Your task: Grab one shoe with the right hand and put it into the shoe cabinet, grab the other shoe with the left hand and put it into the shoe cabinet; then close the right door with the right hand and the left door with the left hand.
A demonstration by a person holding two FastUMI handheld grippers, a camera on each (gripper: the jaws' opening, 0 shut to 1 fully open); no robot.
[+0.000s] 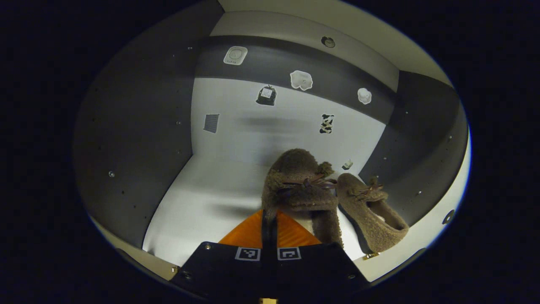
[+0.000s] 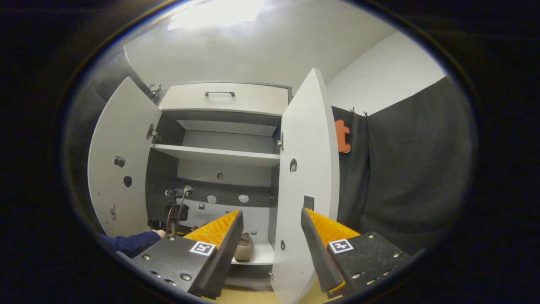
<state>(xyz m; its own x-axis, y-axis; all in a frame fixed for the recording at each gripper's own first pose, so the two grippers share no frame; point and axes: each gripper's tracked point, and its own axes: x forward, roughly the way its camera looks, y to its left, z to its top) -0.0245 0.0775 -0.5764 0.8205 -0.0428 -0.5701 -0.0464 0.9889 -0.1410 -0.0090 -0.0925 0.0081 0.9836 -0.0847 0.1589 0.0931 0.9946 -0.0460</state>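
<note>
Shoe one, a fuzzy brown slipper [image 1: 301, 185], hangs pinched in the closed left gripper [image 1: 269, 219] inside the white shoe cabinet [image 2: 223, 156], beside its mate [image 1: 371, 211]; a careless release could topple it. Right gripper [image 2: 270, 236] gapes empty.

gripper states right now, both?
Left gripper: closed on a brown shoe, inside the cabinet.
Right gripper: open, empty, facing the right door.

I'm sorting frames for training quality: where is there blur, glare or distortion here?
Left gripper view: the cabinet's back wall is streaked with motion blur, while the held shoe is sharper. Right gripper view: ceiling glare at the top, and fisheye distortion bows the open right door.
</note>
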